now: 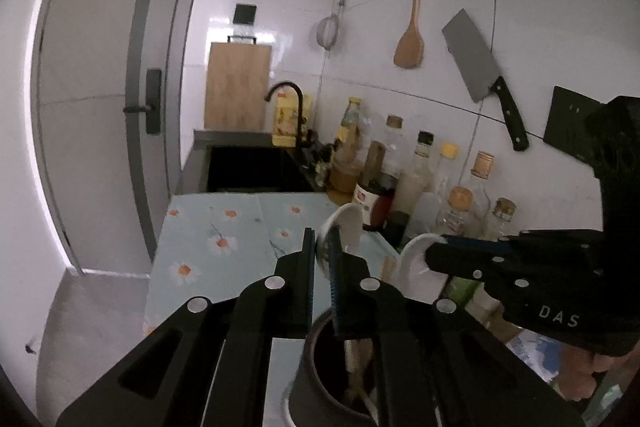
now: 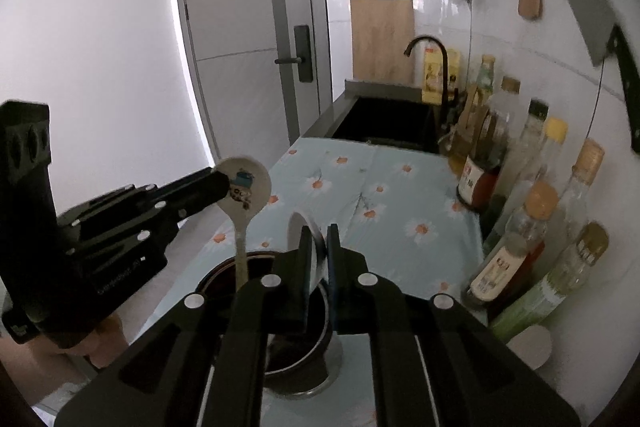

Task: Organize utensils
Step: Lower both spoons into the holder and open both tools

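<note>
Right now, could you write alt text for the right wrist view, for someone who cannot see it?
Two black fingers pinch the bowl of a white spoon above a dark utensil pot on a daisy-print counter. At left, the other gripper holds a cartoon-printed spoon whose handle dips into the pot; bottles line the right wall.

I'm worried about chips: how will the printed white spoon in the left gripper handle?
The ceramic spoon looks stiff and probably brittle, so knocks against the dark pot may chip it. Its glossy bowl could slip in the left gripper.
</note>
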`<state>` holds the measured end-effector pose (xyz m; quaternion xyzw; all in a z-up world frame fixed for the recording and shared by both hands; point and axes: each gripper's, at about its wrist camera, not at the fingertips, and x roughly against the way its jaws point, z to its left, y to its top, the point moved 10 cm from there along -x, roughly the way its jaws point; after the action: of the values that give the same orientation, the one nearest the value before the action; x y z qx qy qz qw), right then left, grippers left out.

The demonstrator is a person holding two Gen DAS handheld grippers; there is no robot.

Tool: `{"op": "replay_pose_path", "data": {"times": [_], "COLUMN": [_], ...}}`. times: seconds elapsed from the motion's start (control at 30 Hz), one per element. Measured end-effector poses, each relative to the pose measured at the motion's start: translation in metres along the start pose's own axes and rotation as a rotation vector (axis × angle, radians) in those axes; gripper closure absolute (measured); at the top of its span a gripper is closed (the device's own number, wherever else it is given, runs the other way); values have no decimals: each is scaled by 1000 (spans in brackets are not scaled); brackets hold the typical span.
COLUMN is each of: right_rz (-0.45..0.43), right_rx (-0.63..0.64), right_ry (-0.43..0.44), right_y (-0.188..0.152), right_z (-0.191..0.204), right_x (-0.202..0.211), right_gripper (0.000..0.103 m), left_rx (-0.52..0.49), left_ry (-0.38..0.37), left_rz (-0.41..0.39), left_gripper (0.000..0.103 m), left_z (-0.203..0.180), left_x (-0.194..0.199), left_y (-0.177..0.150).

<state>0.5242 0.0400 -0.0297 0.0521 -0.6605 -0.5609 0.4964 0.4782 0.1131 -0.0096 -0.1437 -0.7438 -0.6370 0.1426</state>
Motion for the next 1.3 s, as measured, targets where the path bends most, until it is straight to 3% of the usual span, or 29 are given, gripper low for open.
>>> {"op": "replay_pose_path", "data": {"times": [0.8,1.03,1.1,1.3], "right_rz": [-49,-60,-61,-67], "right_rx": [-33,-50,-60,-95], "right_ry": [9,15,24,37], "right_y": [3,-2,-5,-19], "right_z": [9,12,14,15], "right_x": [37,55,62,82], "right_gripper": [86,86,80,79], "left_rx": [16,16,13,-2], "left_ry": [-19,-22,-23,-29], "left_rz": [-2,-22,-24,-28], "left_gripper": [92,92,85,85], "left_z": [-7,-13,-15,-23], "left_x": [29,52,59,85], "left_y": [4,9,8,2]}}
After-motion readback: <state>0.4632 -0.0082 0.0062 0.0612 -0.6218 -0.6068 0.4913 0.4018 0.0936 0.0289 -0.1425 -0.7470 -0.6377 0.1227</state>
